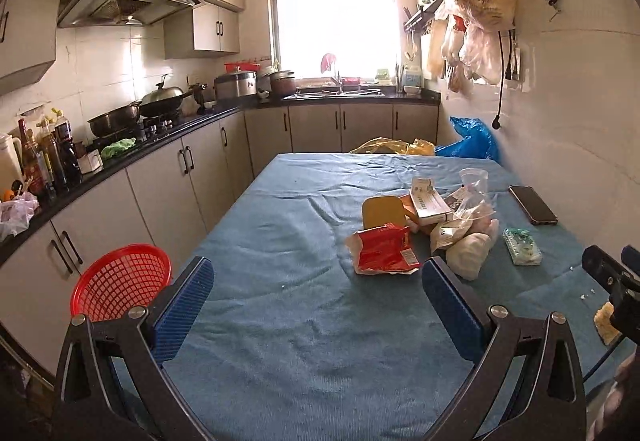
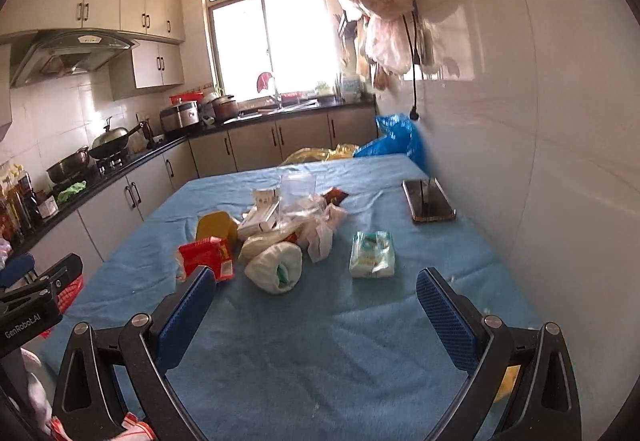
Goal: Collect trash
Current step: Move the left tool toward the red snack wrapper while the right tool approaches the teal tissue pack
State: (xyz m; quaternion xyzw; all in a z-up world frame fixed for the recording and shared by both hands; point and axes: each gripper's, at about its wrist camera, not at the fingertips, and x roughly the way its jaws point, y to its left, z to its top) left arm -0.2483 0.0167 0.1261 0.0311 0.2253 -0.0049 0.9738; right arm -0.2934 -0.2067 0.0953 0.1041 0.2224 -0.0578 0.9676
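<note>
— Trash sits heaped mid-frame on the worktop (image 2: 320,341): red wrapper (image 2: 208,255), white bag (image 2: 276,267).
— Light, crinkly, we judge; we'd pinch a loose edge. Left gripper (image 1: 318,281) and right gripper (image 2: 316,291) both gape, empty.

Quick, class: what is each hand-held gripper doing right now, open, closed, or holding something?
Left hand-held gripper: open, holding nothing, above the blue tablecloth.
Right hand-held gripper: open, holding nothing, short of the trash pile.

Phone (image 2: 428,201) on blue cloth (image 1: 304,321) nr wall, wok (image 1: 162,101) on stove, window (image 1: 334,25), hanging bags (image 1: 478,13)
</note>
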